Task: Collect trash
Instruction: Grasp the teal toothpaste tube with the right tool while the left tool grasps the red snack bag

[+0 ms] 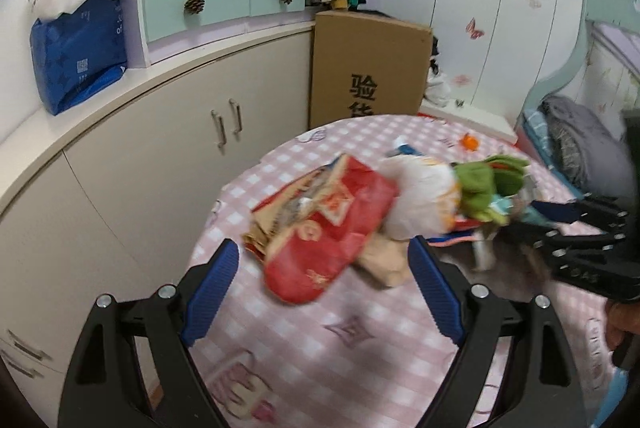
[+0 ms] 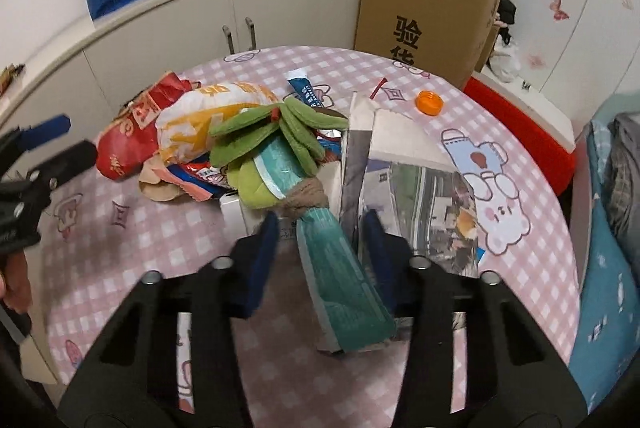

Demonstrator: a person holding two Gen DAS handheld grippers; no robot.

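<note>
We are at the gathering step, with both tongs brought down over the litter heaped on the pink checked surface (image 2: 120, 228). Our left tongs (image 1: 324, 288) stand wide and empty, their blue pads either side of the near end of the red snack bag (image 1: 328, 236) without touching it, as far as the blur lets us judge. Our right tongs (image 2: 320, 252) stand narrow around the teal wrapper (image 2: 340, 276) that lies between the pads; whether they already press on it we cannot tell, since a sliver of gap seems to show on the left pad's side. The rest of the trash sits in one pile: a white and orange bag (image 2: 208, 115), a green plush thing (image 2: 280, 131), a printed sheet (image 2: 420, 199) beside it, and an orange bottle cap (image 2: 430, 102) lying apart toward the far edge. Next, we judge, the right tongs must close firmly on the wrapper and lift, while the left settle lower over the red bag before pinching.
</note>
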